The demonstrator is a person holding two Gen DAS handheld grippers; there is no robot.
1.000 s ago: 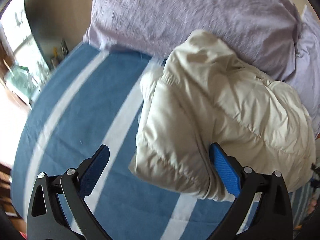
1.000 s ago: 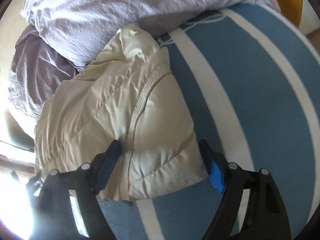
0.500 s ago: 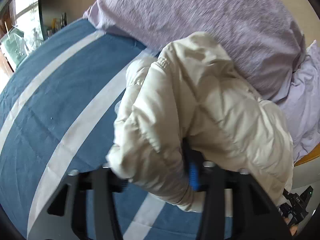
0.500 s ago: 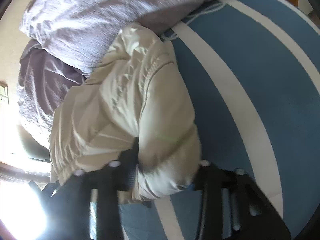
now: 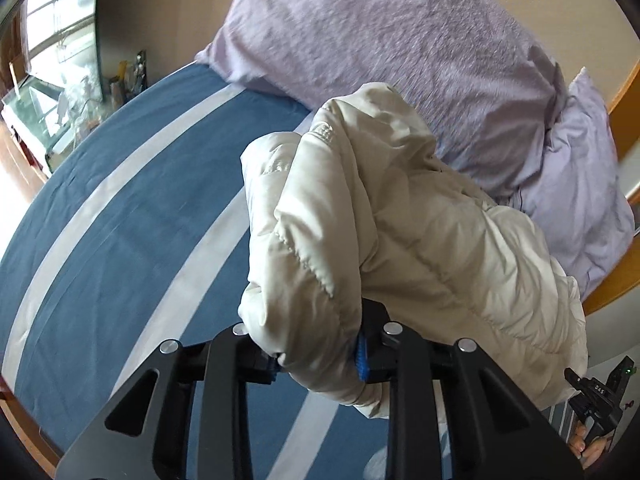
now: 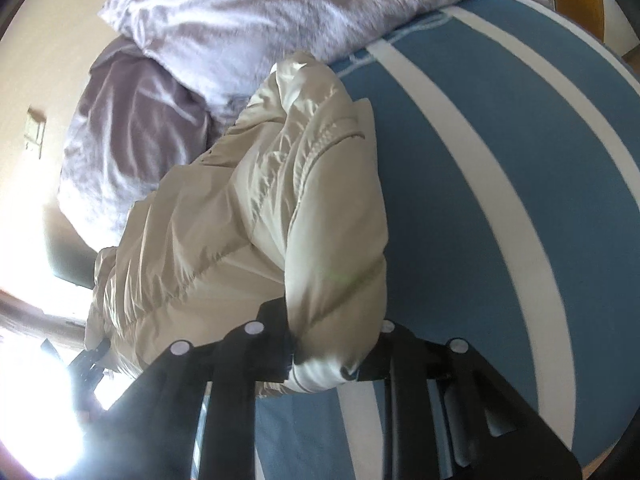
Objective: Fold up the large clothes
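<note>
Progress looks partial: the cream puffer jacket (image 5: 400, 248) is already bundled into a thick, compact stack, not spread out flat, so you seem to be on a late fold or on carrying the stack, though the layers underneath are hidden and I cannot tell how neat they are. It sits on the blue-and-white striped bed (image 5: 120, 220), with its far end up against the lilac pillows (image 5: 400, 52) at the head of the bed. Your left tool (image 5: 318, 364) has its jaws closing on the near left corner of the bundle, with padded fabric bulging out between the blue pads, so that corner is pinched. Your right tool (image 6: 328, 360) is closing too, and a roll of the jacket's near right corner is caught between its fingers. Both corners look raised off the bed, while the rest of the jacket trails away toward the pillows. What appears to be left: bring this near edge over or set it down squarely, flatten the puffed layers, and let go. Padding this slippery and springy may well push back open once released.
</note>
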